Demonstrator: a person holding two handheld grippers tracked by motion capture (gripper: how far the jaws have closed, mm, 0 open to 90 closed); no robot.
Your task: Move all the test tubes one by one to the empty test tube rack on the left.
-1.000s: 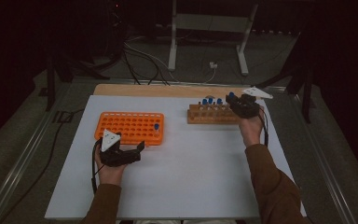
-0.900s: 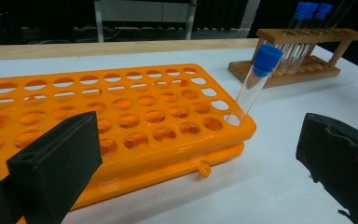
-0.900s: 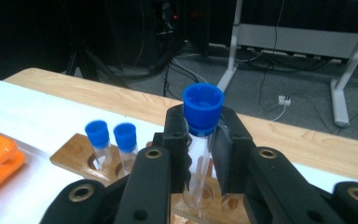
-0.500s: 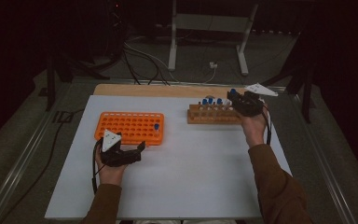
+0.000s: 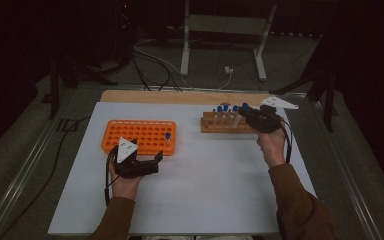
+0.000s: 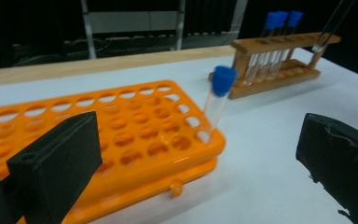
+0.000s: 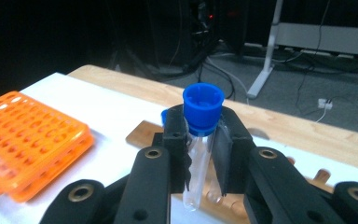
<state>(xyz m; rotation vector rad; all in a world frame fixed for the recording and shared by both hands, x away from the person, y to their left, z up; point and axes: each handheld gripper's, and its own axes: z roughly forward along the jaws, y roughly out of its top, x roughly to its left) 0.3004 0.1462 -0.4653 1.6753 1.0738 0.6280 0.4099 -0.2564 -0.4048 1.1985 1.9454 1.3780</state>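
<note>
My right gripper (image 7: 203,135) is shut on a clear test tube with a blue cap (image 7: 202,108). In the high view the right gripper (image 5: 247,115) holds the tube (image 5: 237,120) tilted, just above the right end of the wooden rack (image 5: 215,126). The tube's lower end (image 6: 325,32) hangs free of the rack (image 6: 284,65), which holds several blue-capped tubes. An orange rack (image 5: 137,136) lies at the left with one blue-capped tube (image 6: 216,100) in its near right corner. My left gripper (image 5: 156,161) rests open on the white table beside it, jaws wide (image 6: 200,177), nothing between them.
The white tabletop (image 5: 210,180) has free room in front of both racks. A bare wooden strip (image 5: 180,96) runs along the far edge. Beyond it are a dark floor, cables and a metal stand (image 5: 220,30).
My right gripper has shifted slightly up and to the right over the wooden rack with the tube in it. The left gripper has stayed put.
</note>
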